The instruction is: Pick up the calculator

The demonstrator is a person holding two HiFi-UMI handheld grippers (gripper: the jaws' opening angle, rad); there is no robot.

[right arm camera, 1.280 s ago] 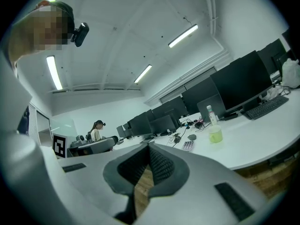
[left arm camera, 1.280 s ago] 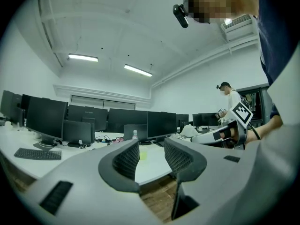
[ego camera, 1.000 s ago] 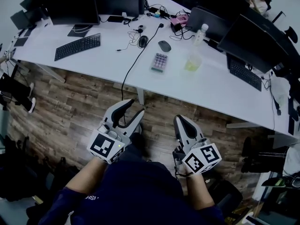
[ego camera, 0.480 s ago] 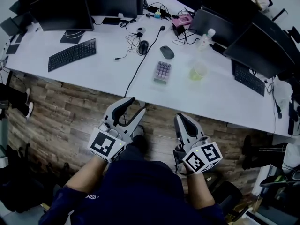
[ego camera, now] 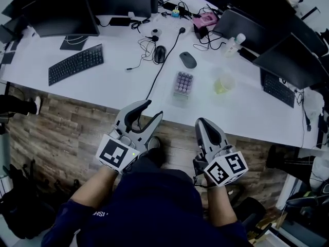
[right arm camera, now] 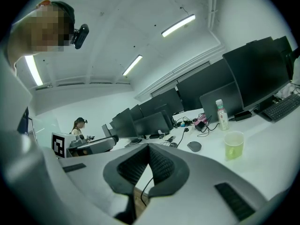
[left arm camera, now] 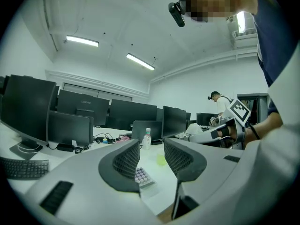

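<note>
The calculator point(ego camera: 183, 82), pale with rows of purple keys, lies flat on the white desk point(ego camera: 113, 89) near its front edge. My left gripper point(ego camera: 151, 108) hovers open over the wooden floor just short of that edge, empty. In the left gripper view the calculator point(left arm camera: 142, 176) shows low in the gap of the left gripper point(left arm camera: 151, 156), still some way beyond the tips. My right gripper point(ego camera: 202, 122) is shut and empty, held below and right of the calculator. In its own view the right gripper point(right arm camera: 149, 149) shows pads meeting at the tips.
A cup of yellow-green liquid point(ego camera: 222, 84) stands right of the calculator, with a bottle point(ego camera: 234, 44) behind it. A grey mouse point(ego camera: 188, 59), a black cable point(ego camera: 161, 68), a keyboard point(ego camera: 75, 64) and several monitors point(ego camera: 59, 14) occupy the desk. Another person point(right arm camera: 77, 125) stands far off.
The desk and calculator have drawn nearer in the head view. Both grippers have edged forward toward the desk's front edge; their jaws have not changed.
</note>
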